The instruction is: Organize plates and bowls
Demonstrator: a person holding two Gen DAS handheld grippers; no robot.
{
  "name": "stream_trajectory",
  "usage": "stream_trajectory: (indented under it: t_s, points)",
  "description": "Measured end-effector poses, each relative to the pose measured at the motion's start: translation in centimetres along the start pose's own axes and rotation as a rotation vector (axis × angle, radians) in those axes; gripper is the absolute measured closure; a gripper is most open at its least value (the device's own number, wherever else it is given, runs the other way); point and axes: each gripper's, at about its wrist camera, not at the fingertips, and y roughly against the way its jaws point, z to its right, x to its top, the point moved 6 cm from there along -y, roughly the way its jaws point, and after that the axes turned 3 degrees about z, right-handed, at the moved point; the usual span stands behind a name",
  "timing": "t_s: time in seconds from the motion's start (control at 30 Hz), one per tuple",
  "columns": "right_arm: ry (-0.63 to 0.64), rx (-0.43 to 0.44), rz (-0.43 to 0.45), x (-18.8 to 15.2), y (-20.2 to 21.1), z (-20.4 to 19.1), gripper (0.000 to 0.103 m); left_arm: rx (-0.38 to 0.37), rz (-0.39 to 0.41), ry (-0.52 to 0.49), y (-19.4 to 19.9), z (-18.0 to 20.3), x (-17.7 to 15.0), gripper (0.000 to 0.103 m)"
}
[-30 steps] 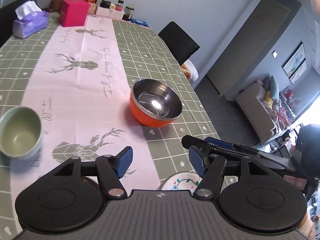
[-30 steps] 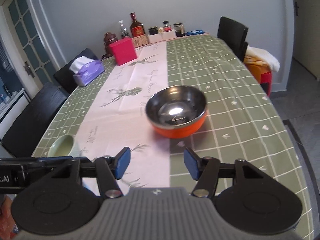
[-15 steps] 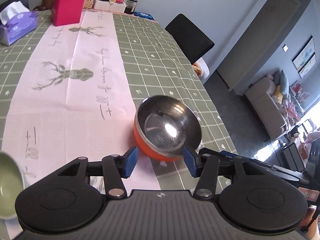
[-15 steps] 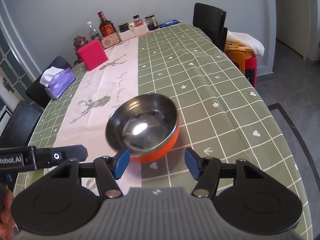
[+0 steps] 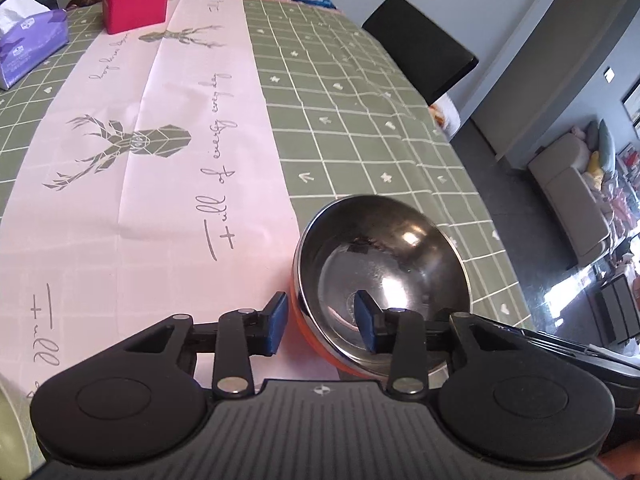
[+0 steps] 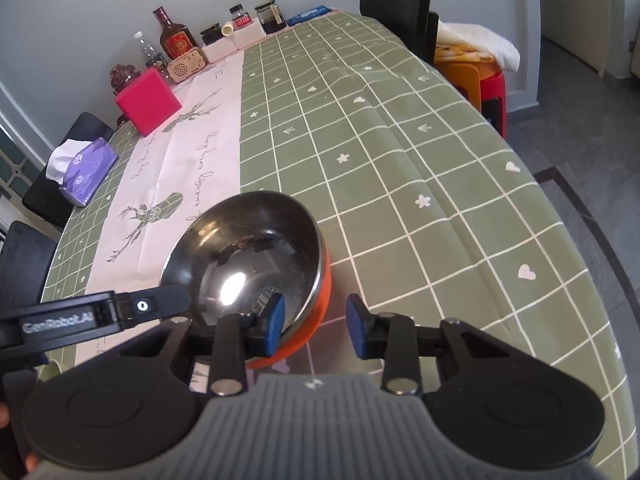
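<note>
Inspected first: table (image 5: 360,120) under a green checked cloth, with a pink runner (image 5: 160,200) down its length. Found clear around the working end; boxes, jars and bottles noted only at the far end, well apart.

Located next: orange bowl (image 5: 384,264) with a steel lining, sitting mouth up at the near end of the table, where the runner's edge meets the green checks. Judged the piece in hand: a two-sided pick-up of this bowl for sorting.

Left gripper (image 5: 320,322): set astride the bowl's left rim, outer finger (image 5: 276,324) beside the orange wall, the other inside over the steel. Jaws just been narrowing, rim wall between them. No pad seen pressing yet, so recorded as released, not grasping.

Right gripper (image 6: 315,326): set astride the opposite rim, inner finger (image 6: 274,322) down in the bowl, the other outside with a visible gap to the wall. Likewise just been narrowing onto the rim, likewise not yet clamped.

Recommended for a sound grip:
- Lower both sets of pads further past the lip before closing, since the steel lining looks slick and a bite on the rim alone may slip.
- Close both sides together, to avoid pushing the bowl sideways across the cloth.
- Keep the pads square to the curved wall.
- Lift level and at matched pace, to avoid tilting or twisting the bowl between the two holds.
- Watch for the cloth dragging up with the base.
</note>
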Motion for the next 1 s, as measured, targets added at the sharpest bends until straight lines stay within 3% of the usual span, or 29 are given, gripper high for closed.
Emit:
stream_trajectory:
  t_s: [0.27, 0.43, 0.73, 1.0]
  points:
    - [-0.009, 0.037, -0.012, -0.1, -0.4, -0.3, 0.08, 0.031, -0.042, -0.028, -1.5, 0.1, 0.1, 0.069]
    - [-0.029, 0.044, -0.004, -0.2, -0.4, -0.1, 0.083, 0.056, -0.045, -0.026, -1.6, 0.0, 0.1, 0.085]
    - [-0.018, 0.032, -0.017, -0.4, 0.2, -0.4, 0.089, 0.087, -0.043, -0.065, 0.2, 0.6, -0.3, 0.088]
    - [0.038, 0.076, 0.014, -0.9, 3.7, -2.0, 0.09, 0.116, -0.031, -0.093, 4.4, 1.4, -0.9, 0.088]
